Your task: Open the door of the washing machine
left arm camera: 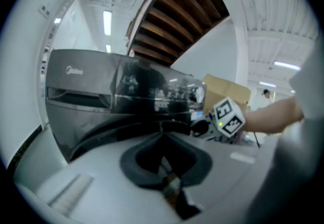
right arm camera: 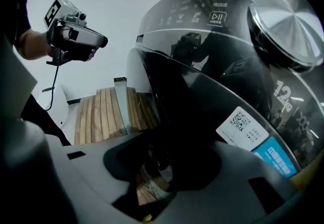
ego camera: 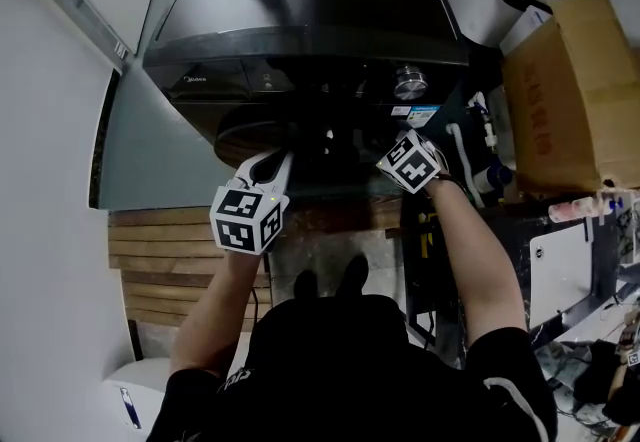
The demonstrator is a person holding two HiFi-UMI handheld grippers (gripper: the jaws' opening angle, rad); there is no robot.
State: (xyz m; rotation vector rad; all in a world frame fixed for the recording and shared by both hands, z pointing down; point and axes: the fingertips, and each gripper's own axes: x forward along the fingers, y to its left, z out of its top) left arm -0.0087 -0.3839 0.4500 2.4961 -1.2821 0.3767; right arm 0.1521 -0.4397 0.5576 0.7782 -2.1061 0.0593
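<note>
As you face the washing machine (ego camera: pixel 300 20) beside wooden slats (ego camera: pixel 150 260), left gripper (left arm camera: pixel 164 139) fingers are together, right gripper (right arm camera: pixel 162 162) fingers apart around the door (ego camera: pixel 248 137) rim.

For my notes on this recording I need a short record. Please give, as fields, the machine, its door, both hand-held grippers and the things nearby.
machine: dark front-loading washing machine, seen from above
door: round dark door; whether it is ajar is not clear
left hand-held gripper: shut, nothing between its jaws, in front of the machine
right hand-held gripper: jaws apart, the door's edge between them
controls: silver knob on the front panel
nearby: cardboard box at the right; wooden slats at the left
</note>
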